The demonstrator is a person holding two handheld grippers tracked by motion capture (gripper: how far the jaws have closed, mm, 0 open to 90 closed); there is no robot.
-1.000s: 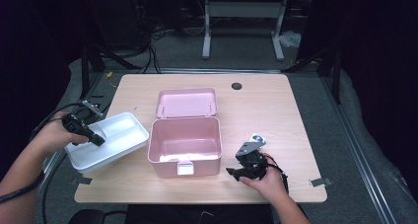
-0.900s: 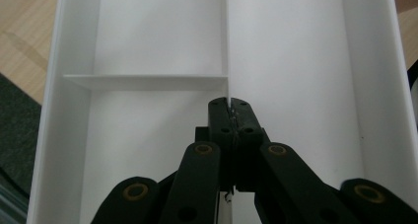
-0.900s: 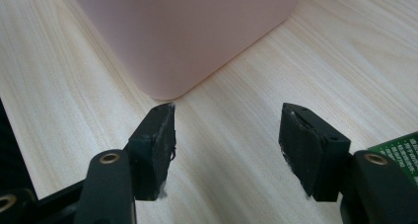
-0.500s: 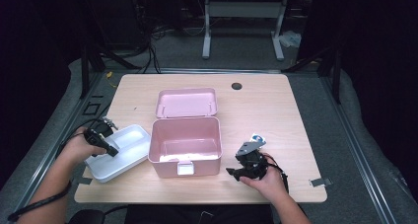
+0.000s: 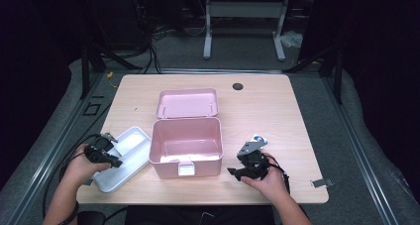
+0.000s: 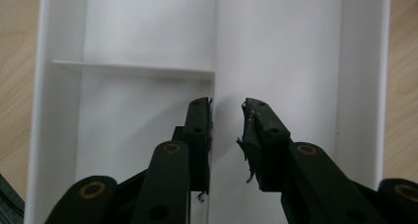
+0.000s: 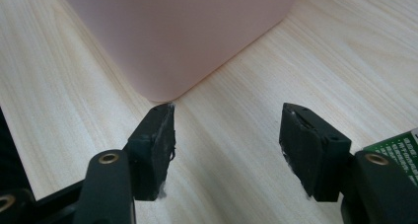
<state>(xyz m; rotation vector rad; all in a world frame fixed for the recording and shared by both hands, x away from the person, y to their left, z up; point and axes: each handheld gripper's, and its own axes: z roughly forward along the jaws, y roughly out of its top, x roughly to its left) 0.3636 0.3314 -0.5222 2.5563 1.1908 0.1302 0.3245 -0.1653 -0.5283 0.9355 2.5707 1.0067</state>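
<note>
White plastic tray [image 5: 130, 161] sits on the table [image 5: 277, 116] just left of the pink box [image 5: 186, 146], long axis running away from the left gripper [image 6: 226, 116] (jaws just parted, astride its divider); right gripper [image 7: 226, 150] spread, idle
</note>
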